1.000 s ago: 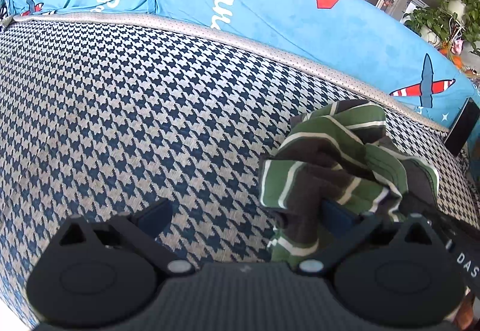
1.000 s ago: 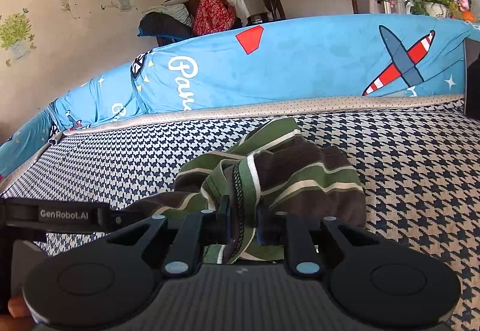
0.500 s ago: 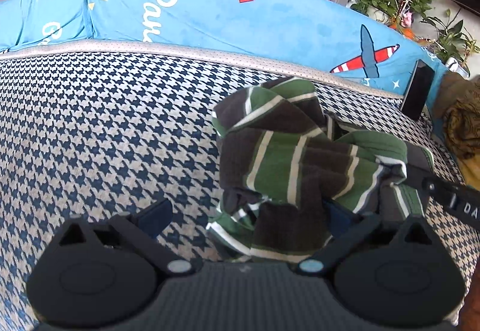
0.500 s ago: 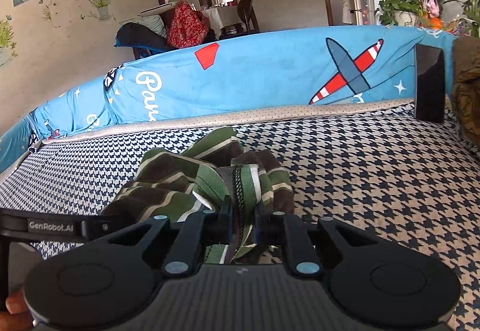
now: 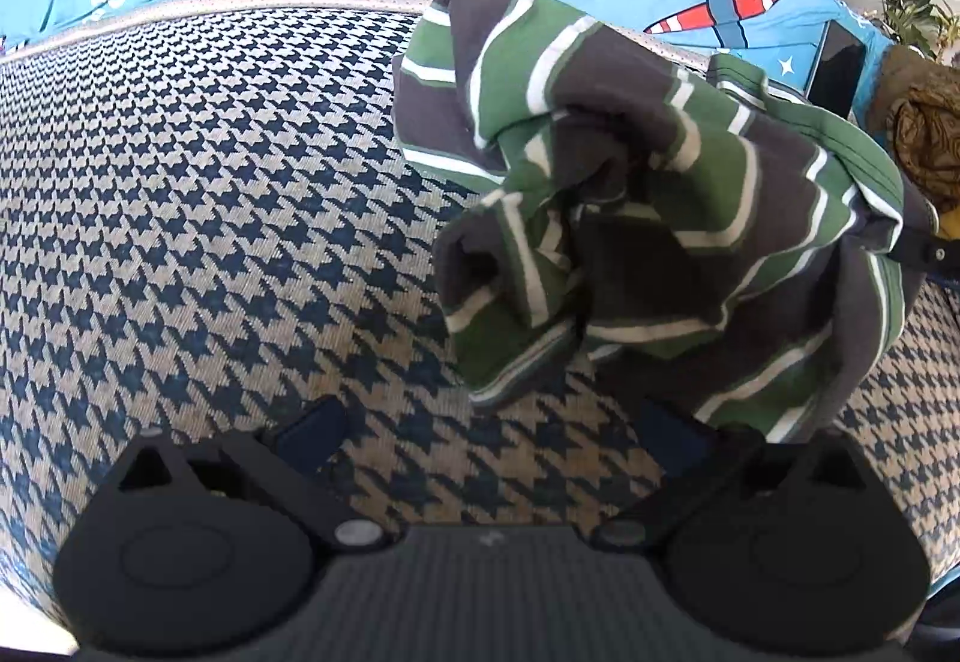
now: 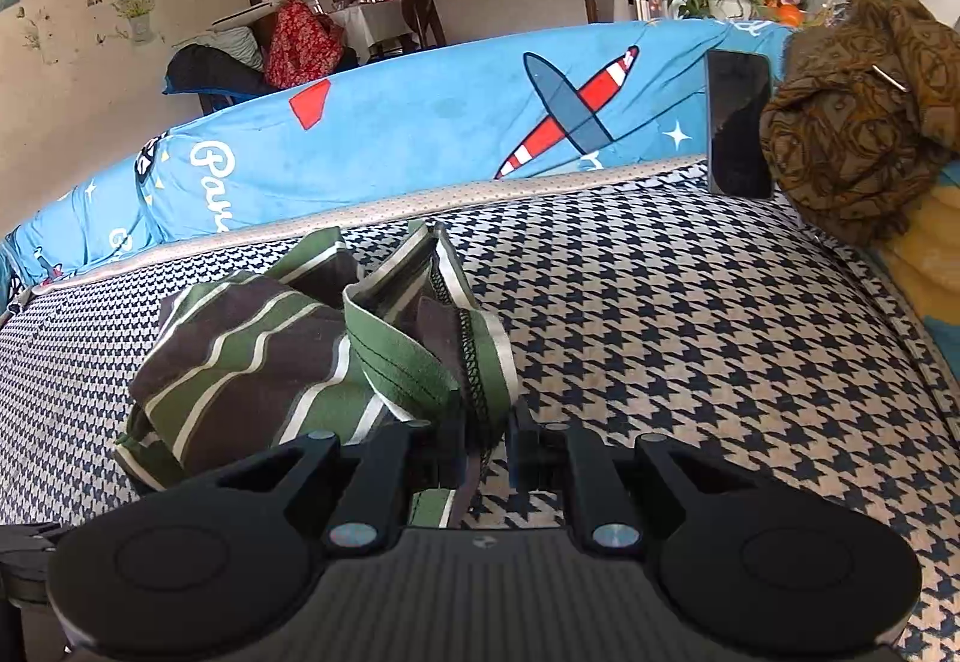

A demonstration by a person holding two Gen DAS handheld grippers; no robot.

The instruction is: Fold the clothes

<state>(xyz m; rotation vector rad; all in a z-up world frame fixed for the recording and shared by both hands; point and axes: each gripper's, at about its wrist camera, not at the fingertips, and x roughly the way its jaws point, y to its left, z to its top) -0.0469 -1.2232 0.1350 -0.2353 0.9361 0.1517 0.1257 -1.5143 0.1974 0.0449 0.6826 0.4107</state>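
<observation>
A crumpled green, dark grey and white striped garment [image 5: 660, 218] hangs bunched over the houndstooth cushion [image 5: 210, 218]. My right gripper [image 6: 483, 446] is shut on a hemmed edge of it, and the rest of the garment [image 6: 270, 356] trails to the left onto the cushion. In the left wrist view my left gripper [image 5: 489, 431] is open above the cushion with nothing between its fingers. The lowest fold of the garment drapes just over the tip of the right finger [image 5: 672, 434]. A black part of the right gripper [image 5: 924, 248] shows at the garment's right edge.
A blue blanket with an airplane print [image 6: 420, 122] covers the backrest behind the cushion. A dark phone [image 6: 738, 122] stands upright at the back right beside a heap of brown patterned cloth [image 6: 858, 122]. Bare houndstooth cushion [image 6: 690, 332] lies right of the garment.
Both grippers have moved to the right along the cushion. The garment, still in the right gripper, now fills more of the left wrist view. The phone and brown cloth have come closer.
</observation>
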